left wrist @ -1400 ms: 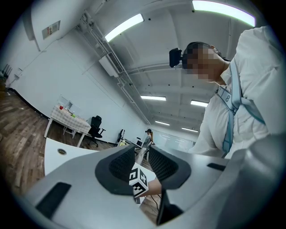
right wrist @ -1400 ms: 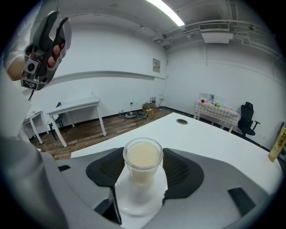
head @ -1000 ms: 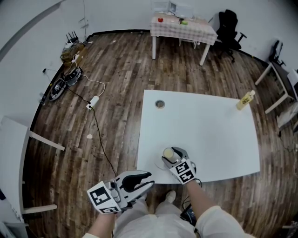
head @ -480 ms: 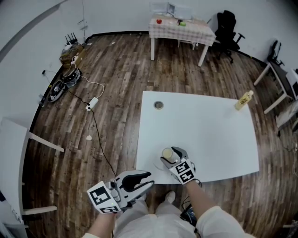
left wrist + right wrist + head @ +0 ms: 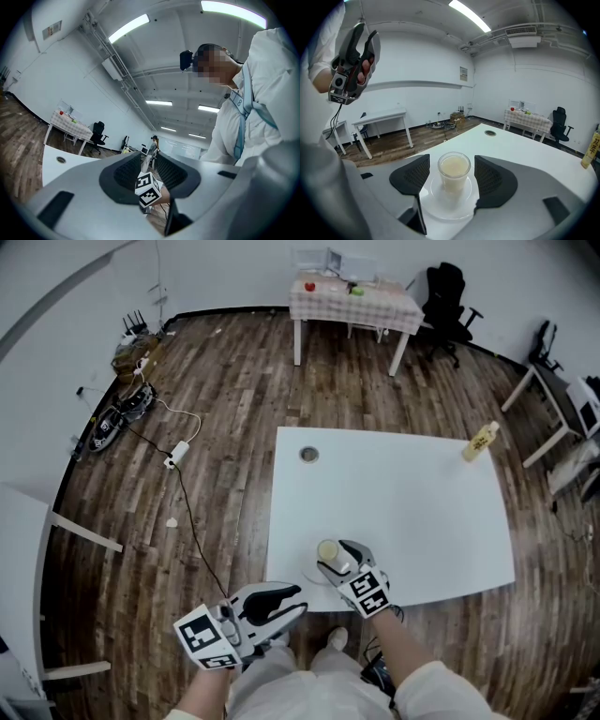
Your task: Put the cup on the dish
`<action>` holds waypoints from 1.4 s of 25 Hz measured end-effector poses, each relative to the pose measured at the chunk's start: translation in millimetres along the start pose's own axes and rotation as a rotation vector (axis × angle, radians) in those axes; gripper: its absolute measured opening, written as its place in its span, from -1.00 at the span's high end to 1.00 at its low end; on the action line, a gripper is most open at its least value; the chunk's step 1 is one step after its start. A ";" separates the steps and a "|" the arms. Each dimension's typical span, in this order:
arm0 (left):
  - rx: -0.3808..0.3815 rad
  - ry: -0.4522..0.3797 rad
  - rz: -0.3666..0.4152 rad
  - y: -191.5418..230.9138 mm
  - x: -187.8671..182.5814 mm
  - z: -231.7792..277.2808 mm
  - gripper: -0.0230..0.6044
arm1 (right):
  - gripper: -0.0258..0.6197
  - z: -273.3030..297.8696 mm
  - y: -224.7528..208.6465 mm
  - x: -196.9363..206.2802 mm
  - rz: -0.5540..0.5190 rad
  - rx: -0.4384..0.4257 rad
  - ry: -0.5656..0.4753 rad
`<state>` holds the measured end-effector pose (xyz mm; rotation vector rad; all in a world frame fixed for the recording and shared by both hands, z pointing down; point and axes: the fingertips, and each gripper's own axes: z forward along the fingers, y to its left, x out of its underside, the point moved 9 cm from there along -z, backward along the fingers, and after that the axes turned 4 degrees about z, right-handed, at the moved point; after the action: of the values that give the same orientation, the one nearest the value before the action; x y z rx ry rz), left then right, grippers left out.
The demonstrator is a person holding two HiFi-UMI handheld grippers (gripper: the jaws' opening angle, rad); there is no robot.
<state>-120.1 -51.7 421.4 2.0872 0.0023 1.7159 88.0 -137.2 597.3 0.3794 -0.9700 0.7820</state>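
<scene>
We have the cup (image 5: 453, 165) standing upright on the dish (image 5: 451, 206), so the placing looks done. The right gripper (image 5: 451, 178) sits around it with its fingers spread, one pad at 9 o'clock of the cup and one at 3 o'clock, a gap showing on each side and nothing pinched. The left gripper (image 5: 149, 165) is held off the table at about 7 o'clock of the dish, close to our body, its fingers also spread and empty.

The risk we see is in backing out. The cup is between the pads, so a pull that drifts sideways or twists could clip its wall and tip it. It is clear plastic with a pale filling, probably liquid, and a knock would likely spill it over the dish. The dish lies close to the table's near edge, at 6 o'clock of the tabletop. On so smooth a surface a nudge toward us could slide the dish and cup off together. A straight, level retreat looks safest.

The table (image 5: 403, 493) is plain white and glossy. It has a round cable hole (image 5: 308, 454) at 11 o'clock and a yellow bottle (image 5: 479, 442) at the 2 o'clock corner. Around it is a dark wood floor (image 5: 225, 409) with cables (image 5: 150, 413) at 10 o'clock. A table with a checked cloth (image 5: 349, 298) and a black office chair (image 5: 442, 296) stand by the white far wall at 12 to 1 o'clock.
</scene>
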 end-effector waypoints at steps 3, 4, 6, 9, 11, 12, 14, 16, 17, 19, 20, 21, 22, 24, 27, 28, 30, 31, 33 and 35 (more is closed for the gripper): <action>0.006 0.000 0.001 0.6 -1.3 2.6 0.61 | -0.01 -7.0 2.9 -0.7 0.001 0.003 -0.007; 0.008 -0.001 0.002 1.3 -1.8 2.9 0.61 | -0.01 -8.7 3.9 -0.8 0.001 0.006 -0.009; 0.011 -0.003 0.003 2.3 -2.1 3.4 0.61 | -0.01 -12.4 5.7 -0.5 0.003 0.011 -0.014; 0.016 -0.007 0.005 1.9 -2.5 6.5 0.61 | -0.01 -20.1 6.4 -0.1 0.006 0.018 -0.023; 0.020 -0.007 0.004 1.9 -2.7 8.7 0.61 | -0.01 -25.0 6.1 -0.5 0.007 0.020 -0.030; 0.021 -0.006 0.004 1.9 -2.4 9.5 0.61 | -0.01 -27.1 6.2 -0.2 0.007 0.019 -0.033; 0.024 -0.004 0.003 1.8 -1.8 10.6 0.61 | 0.00 -30.8 6.9 1.1 0.008 0.021 -0.038; 0.027 -0.002 0.003 2.2 -1.3 11.1 0.61 | 0.09 -34.8 7.5 1.1 0.011 0.030 -0.049; 0.028 -0.001 0.002 2.5 -1.3 11.3 0.61 | 0.18 -37.2 7.7 0.1 0.012 0.037 -0.059; 0.031 -0.001 0.002 2.8 -1.6 11.7 0.61 | 0.40 -42.2 7.7 -2.8 0.016 0.051 -0.082; 0.031 -0.001 0.002 2.9 -1.6 11.8 0.61 | 0.51 -44.7 7.7 -3.8 0.018 0.056 -0.094; 0.032 0.000 0.002 3.0 -1.5 11.8 0.61 | 0.62 -47.0 7.6 -4.4 0.020 0.060 -0.104; 0.033 0.001 0.002 3.1 -1.3 12.0 0.61 | 0.72 -49.4 7.5 -4.9 0.023 0.061 -0.112; 0.034 0.002 0.002 3.0 -1.0 13.3 0.61 | 0.78 -54.7 7.0 -6.4 0.032 0.059 -0.127; 0.034 0.004 0.003 3.1 0.1 14.4 0.61 | 0.81 -62.0 6.6 -8.8 0.040 0.064 -0.143; 0.035 0.004 0.003 2.9 0.3 14.3 0.61 | 0.81 -64.2 6.8 -9.6 0.041 0.066 -0.149; 0.036 0.004 0.002 2.2 -0.3 15.2 0.61 | 0.82 -69.2 7.2 -12.5 0.042 0.066 -0.162; 0.037 0.005 0.002 1.9 -0.8 16.3 0.61 | 0.82 -72.3 7.5 -15.6 0.045 0.066 -0.172; 0.038 0.007 0.002 2.0 -1.7 18.1 0.61 | 0.82 -78.2 7.8 -22.9 0.046 0.067 -0.195; 0.040 0.006 0.002 2.1 -1.5 17.7 0.61 | 0.82 -83.6 9.8 -29.8 0.039 0.068 -0.220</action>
<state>-104.4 -59.9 418.2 2.1108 0.0372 1.7370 120.3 -92.2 527.4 0.5146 -1.1615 0.8218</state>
